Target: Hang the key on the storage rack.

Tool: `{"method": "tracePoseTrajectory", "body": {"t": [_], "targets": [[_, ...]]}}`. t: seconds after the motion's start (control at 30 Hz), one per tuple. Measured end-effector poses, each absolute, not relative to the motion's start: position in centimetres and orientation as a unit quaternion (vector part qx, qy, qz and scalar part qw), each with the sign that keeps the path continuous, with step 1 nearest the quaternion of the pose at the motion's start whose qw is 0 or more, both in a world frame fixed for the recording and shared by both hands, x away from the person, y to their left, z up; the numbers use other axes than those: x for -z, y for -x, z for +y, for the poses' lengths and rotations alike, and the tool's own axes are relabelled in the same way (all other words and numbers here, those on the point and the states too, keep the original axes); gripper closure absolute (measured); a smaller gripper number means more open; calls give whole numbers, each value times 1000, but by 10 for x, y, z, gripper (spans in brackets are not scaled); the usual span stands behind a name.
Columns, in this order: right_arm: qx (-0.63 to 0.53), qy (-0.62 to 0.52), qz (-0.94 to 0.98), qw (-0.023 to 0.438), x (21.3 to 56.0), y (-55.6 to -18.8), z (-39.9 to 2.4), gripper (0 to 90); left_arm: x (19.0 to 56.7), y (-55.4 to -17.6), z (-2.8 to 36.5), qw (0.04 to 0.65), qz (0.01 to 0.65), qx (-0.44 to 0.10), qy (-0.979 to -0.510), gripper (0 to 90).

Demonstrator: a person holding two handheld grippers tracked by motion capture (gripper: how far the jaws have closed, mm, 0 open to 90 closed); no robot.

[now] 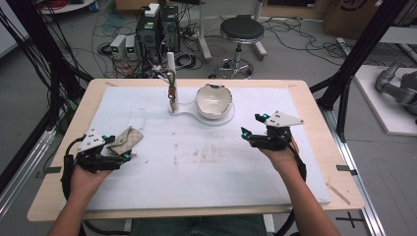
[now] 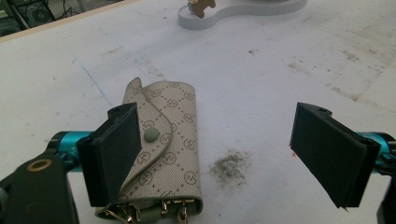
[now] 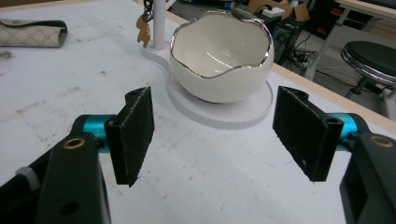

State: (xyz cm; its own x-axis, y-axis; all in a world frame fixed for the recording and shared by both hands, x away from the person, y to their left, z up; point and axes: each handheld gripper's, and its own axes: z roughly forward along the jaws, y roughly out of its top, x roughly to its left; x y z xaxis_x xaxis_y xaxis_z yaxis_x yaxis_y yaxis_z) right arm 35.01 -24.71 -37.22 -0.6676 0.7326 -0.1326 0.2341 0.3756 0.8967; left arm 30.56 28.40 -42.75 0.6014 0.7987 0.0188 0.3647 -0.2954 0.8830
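Note:
A beige patterned key pouch with a snap flap lies flat on the white mat at the left. My left gripper is open around it: the left pad stands against the pouch's side and the right pad is well clear. A white egg-shaped bowl sits on a white stand base. The stand's post carries a hanging keychain. My right gripper is open, pointing at the bowl from a short way off, with nothing between its jaws.
The white mat covers most of the wooden table. A dark smudge marks the mat beside the pouch. Beyond the far edge stand a stool, computer boxes and floor cables.

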Motion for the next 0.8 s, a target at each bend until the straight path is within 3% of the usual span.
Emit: {"method": "tracePoseTrajectory", "body": {"t": [0.23,0.37,0.8], "targets": [[-467,-322,781,261,385,-345,-257,275,428,-307,285,459,381,-237,-767,163],[-460,-314,789,260,392,-345,-256,217,428,-307,285,458,380,-237,-768,163],[-460,-327,785,255,399,-345,-264,210,426,-307,285,461,379,-239,-766,163]]}}
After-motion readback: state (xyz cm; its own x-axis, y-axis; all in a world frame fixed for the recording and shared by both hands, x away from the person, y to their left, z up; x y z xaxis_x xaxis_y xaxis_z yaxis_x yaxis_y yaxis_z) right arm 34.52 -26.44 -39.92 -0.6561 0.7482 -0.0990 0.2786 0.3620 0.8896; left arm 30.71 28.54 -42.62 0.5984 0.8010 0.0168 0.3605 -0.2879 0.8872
